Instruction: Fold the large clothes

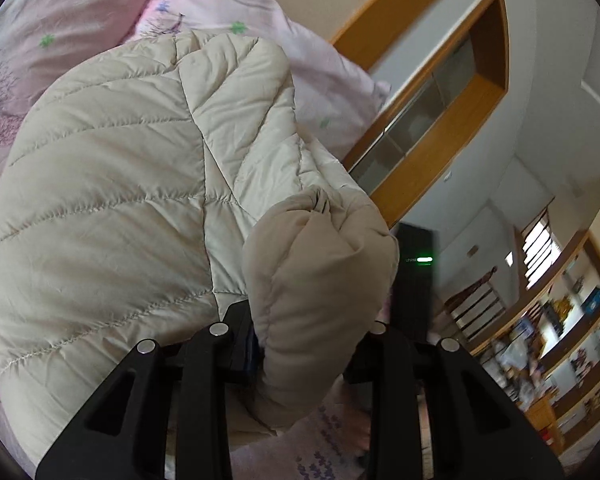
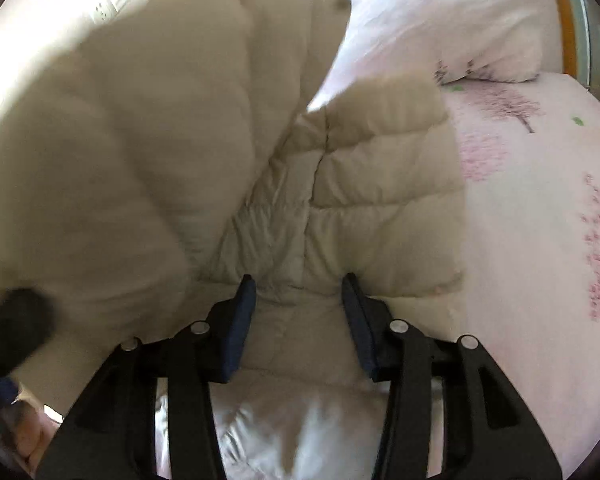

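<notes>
A beige quilted puffer jacket (image 1: 112, 200) lies spread over a pink flowered bed sheet (image 2: 540, 240). In the left wrist view, a thick rolled fold of the jacket bulges up between the black fingers of my left gripper (image 1: 312, 320), which is shut on it. The right wrist view shows my right gripper (image 2: 300, 288) with its blue pads (image 2: 242, 320) pressed into a puckered bunch of the jacket (image 2: 380, 208). A lifted flap of the jacket (image 2: 140, 140) hangs blurred on the left and hides what lies behind it.
A pink flowered pillow (image 1: 240, 12) sits past the jacket, against a wood-framed panel (image 1: 440, 128). A black box with a green light (image 1: 416, 280) and wooden shelves (image 1: 560, 340) stand to the right. A blurred dark shape (image 2: 16, 324) is at the lower left.
</notes>
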A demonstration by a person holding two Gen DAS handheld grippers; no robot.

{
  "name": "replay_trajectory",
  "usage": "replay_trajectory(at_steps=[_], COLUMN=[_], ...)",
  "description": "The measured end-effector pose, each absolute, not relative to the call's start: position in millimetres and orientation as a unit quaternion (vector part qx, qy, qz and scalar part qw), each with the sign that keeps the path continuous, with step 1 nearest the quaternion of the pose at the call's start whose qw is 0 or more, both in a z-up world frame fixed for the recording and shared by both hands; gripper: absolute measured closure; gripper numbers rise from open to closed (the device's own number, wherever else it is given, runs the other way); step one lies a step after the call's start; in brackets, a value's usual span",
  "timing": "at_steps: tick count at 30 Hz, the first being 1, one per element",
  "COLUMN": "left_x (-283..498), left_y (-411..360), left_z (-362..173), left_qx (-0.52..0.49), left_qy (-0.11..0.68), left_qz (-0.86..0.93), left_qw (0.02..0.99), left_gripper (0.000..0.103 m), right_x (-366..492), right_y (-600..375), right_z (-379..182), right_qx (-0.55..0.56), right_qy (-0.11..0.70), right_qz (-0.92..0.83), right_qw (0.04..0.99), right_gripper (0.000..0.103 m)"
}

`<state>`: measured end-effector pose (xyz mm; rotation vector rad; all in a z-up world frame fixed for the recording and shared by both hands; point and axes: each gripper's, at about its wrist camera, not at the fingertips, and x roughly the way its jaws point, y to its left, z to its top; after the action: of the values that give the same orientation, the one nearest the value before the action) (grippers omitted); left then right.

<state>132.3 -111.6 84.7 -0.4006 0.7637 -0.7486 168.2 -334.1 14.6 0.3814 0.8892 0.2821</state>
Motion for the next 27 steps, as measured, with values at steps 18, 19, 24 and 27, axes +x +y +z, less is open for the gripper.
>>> replay_trajectory(at_steps=[18,19,24,27], left_x=[120.6,120.6,116.8,123.0], left_y=[-142.8,-145.4,-167.0,-174.1], left_z=[65.8,67.6,62.2,50.7], left_qx=[-0.096,-0.090,-0.047,-0.035], left_qy=[0.366,0.362,0.365,0.386], left_qz=[-0.360,-0.366,-0.379,-0.372], left_qw=[0.853,0.852,0.849,0.843], left_gripper=[0.073,0.073,0.073,0.072], right_x=[176.2,182.2,220.9,218.1], right_y=[-398.6,-394.1,-399.2,-409.3], right_z=[-5.1,0.9,4.4,-7.8], right_qx=[0.319,0.308,0.281,0.275], right_qy=[0.455,0.448,0.460,0.482], right_qz=[0.123,0.124,0.113,0.090], right_qw=[0.822,0.830,0.834,0.827], right_gripper=[0.096,0.097,0.096,0.077])
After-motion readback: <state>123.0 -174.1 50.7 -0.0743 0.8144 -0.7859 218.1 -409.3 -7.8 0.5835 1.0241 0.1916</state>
